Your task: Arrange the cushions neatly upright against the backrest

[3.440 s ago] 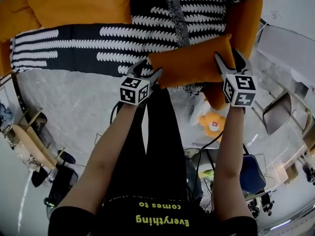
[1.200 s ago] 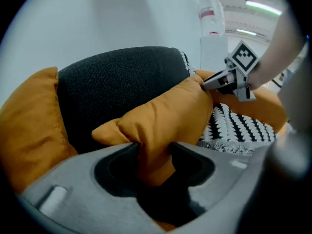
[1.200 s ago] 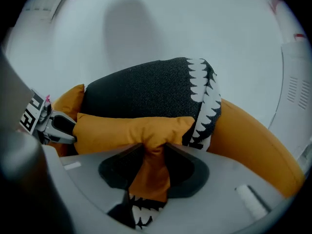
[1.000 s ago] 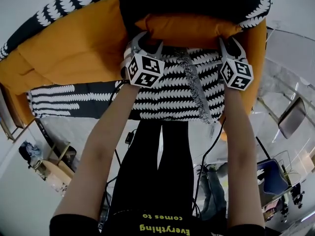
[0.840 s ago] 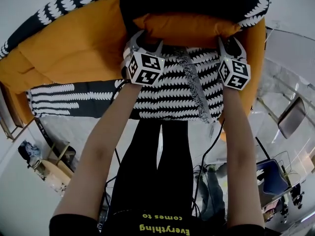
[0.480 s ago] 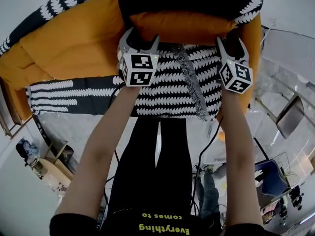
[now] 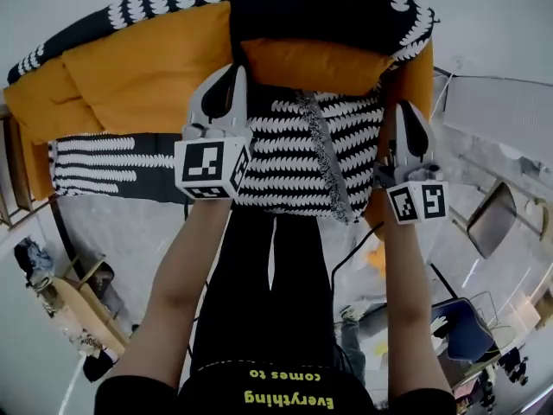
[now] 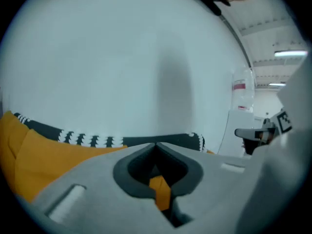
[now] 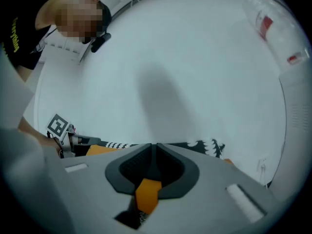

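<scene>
A small orange cushion [image 7: 311, 63] stands upright against the sofa's backrest [image 7: 320, 7], which is draped with a black-and-white patterned throw. A bigger orange cushion [image 7: 138, 76] leans along the backrest to its left. My left gripper [image 7: 235, 74] hovers just left of the small cushion, shut and holding nothing; in the left gripper view its tips [image 8: 156, 144] meet in front of the wall. My right gripper [image 7: 406, 109] hangs off the sofa's right end, apart from the cushion. Its jaws are closing, with the tips [image 9: 152, 145] together and nothing between them.
The patterned throw [image 7: 294, 162] covers the seat in front of me. A white panel [image 7: 492, 102] and a chair [image 7: 484, 219] stand to the right of the sofa. Wooden furniture [image 7: 60, 292] sits on the floor at the left, and cables trail by my legs.
Both grippers opened, let go of the small orange cushion, drew back from it and closed. The right one dropped lower and to the right. The cushion stays against the backrest.
</scene>
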### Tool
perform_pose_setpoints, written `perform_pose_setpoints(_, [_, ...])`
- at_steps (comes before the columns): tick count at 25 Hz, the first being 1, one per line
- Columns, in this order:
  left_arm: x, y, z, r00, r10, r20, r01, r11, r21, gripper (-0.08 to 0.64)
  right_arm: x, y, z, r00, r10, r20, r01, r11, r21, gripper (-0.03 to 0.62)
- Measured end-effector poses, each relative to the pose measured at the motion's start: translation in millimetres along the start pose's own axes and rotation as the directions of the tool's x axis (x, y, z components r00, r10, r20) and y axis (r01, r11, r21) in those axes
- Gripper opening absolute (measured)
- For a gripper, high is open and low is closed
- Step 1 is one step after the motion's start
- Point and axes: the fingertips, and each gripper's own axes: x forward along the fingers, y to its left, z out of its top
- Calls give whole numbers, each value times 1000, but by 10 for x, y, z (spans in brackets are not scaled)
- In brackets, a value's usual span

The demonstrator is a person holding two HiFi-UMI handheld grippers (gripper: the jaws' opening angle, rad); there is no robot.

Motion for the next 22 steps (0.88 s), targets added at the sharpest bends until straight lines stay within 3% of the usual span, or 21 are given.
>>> perform_pose_setpoints(4, [-577,-76,587,995,-18,100,12,998,65,-2,-381,259,612,999,-4,35,7,997,-80,11])
perform_pose_setpoints(10, [-1489,-254,1261,989,-17,144,-8,986,168,-2,-947,639,1603,992,-9,128,28,989,-142,11])
perform_pose_setpoints(16, [-2233,-376,1644,988,6,152,-17,997,72,-2,-1463,980,2247,987,52,154,-23,982,-189,11])
perform_pose_setpoints(22, [-2774,-609,2141,974,-6,228,-16,995,94,-2,-1816,1425,2742,979,103,176,-66,977,-203,11])
